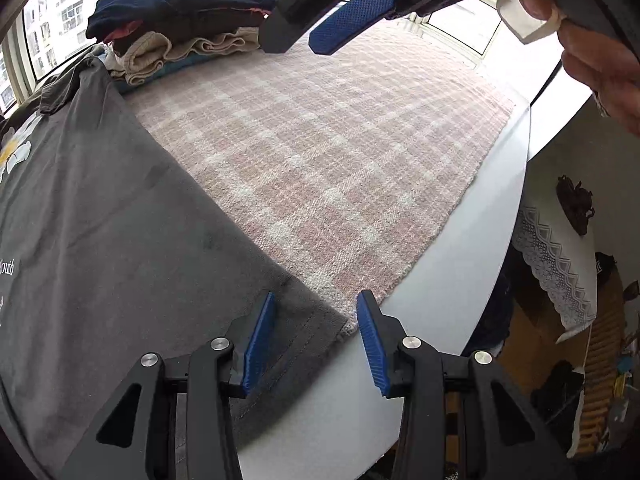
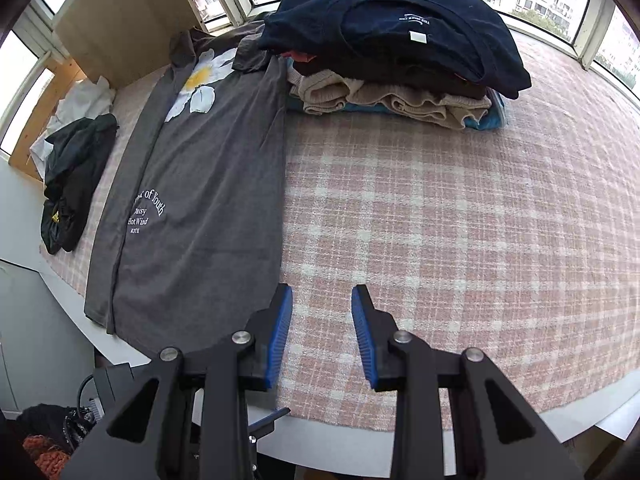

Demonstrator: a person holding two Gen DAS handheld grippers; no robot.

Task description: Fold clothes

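Note:
A dark grey T-shirt (image 2: 200, 184) with a white daisy print and white lettering lies flat on the pink plaid cloth (image 2: 440, 220), its sides folded in lengthwise. In the left wrist view, the T-shirt's hem corner (image 1: 312, 316) lies under my left gripper (image 1: 317, 295). That gripper is open, one finger over the fabric and one over the plaid cloth (image 1: 320, 160), and its pads do not press the shirt. My right gripper (image 2: 322, 289) hangs open over bare plaid just right of the T-shirt, with nothing between its fingers. It also shows at the top of the left wrist view (image 1: 300, 46).
A stack of folded clothes (image 2: 400, 60), with a navy garment on top, sits at the back by the windows. A black garment (image 2: 76, 172) and a white one (image 2: 80, 100) lie at the far left beside a wooden board (image 2: 120, 12). The white table edge (image 1: 460, 260) runs close to the grippers.

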